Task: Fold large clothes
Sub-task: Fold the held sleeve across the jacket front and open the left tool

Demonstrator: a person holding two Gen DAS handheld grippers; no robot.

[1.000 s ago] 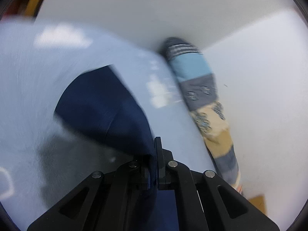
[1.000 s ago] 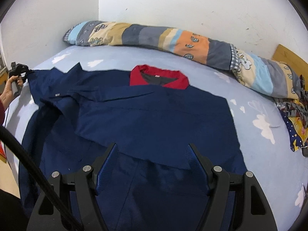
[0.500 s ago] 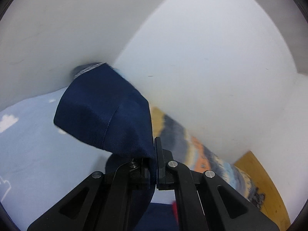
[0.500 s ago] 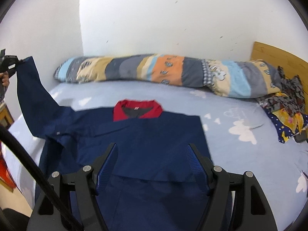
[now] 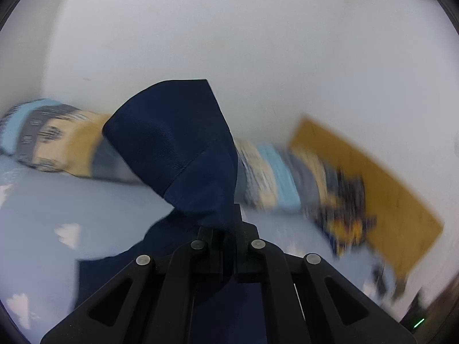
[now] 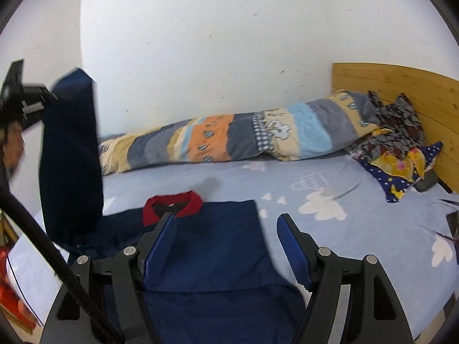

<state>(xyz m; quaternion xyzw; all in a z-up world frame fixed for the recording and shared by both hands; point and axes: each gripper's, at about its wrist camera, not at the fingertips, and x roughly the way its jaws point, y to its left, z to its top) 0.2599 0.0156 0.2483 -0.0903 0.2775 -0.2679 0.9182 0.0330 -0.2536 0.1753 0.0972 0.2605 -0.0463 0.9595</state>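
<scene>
A navy jacket [image 6: 218, 246] with a red collar [image 6: 172, 203] lies flat on the light blue bed [image 6: 358, 229]. My left gripper [image 5: 226, 223] is shut on the jacket's navy sleeve [image 5: 183, 146] and holds it high in the air. In the right wrist view the left gripper [image 6: 37, 100] is at the far left with the sleeve [image 6: 71, 157] hanging down from it. My right gripper [image 6: 226, 246] is open and empty, hovering just above the jacket's body below the collar.
A long patchwork bolster [image 6: 235, 134] lies along the white wall at the back. A pile of patterned clothes [image 6: 398, 149] sits by the wooden headboard [image 6: 401, 86] at the right. A black cable [image 6: 43, 246] crosses the lower left.
My left gripper has lifted the sleeve higher and swung it to the right, over the jacket. My right gripper has come lower and closer to the jacket body, still open.
</scene>
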